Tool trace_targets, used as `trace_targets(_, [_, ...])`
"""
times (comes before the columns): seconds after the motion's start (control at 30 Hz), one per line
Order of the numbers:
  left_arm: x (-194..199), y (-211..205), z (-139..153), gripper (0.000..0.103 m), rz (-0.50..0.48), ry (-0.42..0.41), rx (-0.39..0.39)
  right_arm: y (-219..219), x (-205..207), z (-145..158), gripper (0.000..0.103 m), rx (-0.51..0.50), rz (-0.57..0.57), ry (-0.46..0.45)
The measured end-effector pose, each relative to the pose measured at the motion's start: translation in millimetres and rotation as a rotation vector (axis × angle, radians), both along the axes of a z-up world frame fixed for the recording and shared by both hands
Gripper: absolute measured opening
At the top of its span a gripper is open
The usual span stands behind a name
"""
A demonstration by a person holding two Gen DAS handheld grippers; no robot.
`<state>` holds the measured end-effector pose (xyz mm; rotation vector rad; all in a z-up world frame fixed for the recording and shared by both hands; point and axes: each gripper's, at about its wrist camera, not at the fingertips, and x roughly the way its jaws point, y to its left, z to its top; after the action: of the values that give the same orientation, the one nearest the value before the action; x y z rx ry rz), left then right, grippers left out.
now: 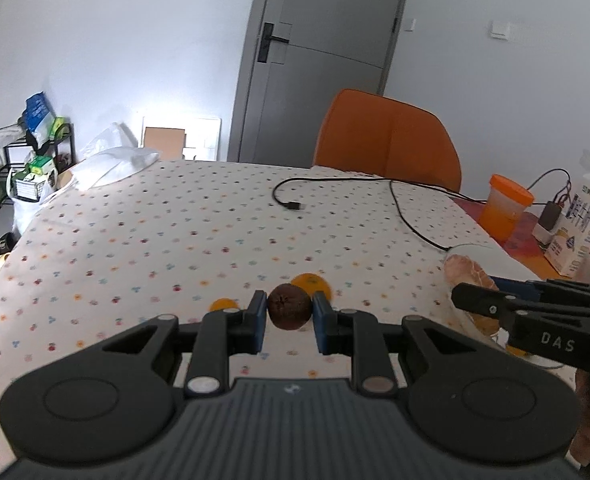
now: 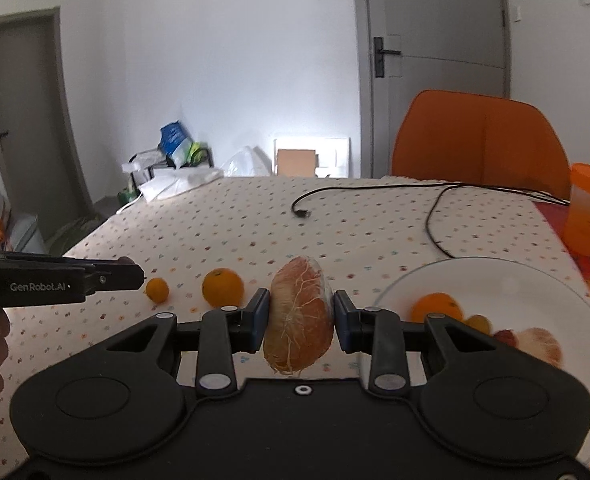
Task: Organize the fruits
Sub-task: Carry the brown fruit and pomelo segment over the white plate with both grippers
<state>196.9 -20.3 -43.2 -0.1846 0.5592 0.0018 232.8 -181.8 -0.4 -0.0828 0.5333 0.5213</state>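
Note:
My left gripper (image 1: 289, 312) is shut on a small brown round fruit (image 1: 289, 306), held just above the dotted tablecloth. Behind it lie an orange (image 1: 313, 285) and a smaller orange fruit (image 1: 223, 304). My right gripper (image 2: 299, 316) is shut on a peeled pomelo segment (image 2: 299, 316) wrapped in clear film, held above the cloth left of a white plate (image 2: 495, 276). The plate holds an orange (image 2: 437, 306), a small yellow fruit (image 2: 479, 322) and another peeled segment (image 2: 541, 344). Both loose oranges also show in the right wrist view, the larger (image 2: 223, 286) and the smaller (image 2: 157, 290).
A black cable (image 1: 399, 208) runs across the far table. An orange chair (image 1: 387, 140) stands behind it. An orange-lidded jar (image 1: 505, 206) and a milk carton (image 1: 579, 224) stand at the right on a red mat. A white bag (image 1: 111, 166) lies at the far left corner.

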Motion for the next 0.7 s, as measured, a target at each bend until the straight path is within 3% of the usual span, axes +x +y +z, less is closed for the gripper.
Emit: trace_targets(0.7, [8.1,-63.1,8.7,0.023,-0.108,-0.021,0.038,-88.3,-8.5,-0.1,0.032,0.029,-0.183,-0.022])
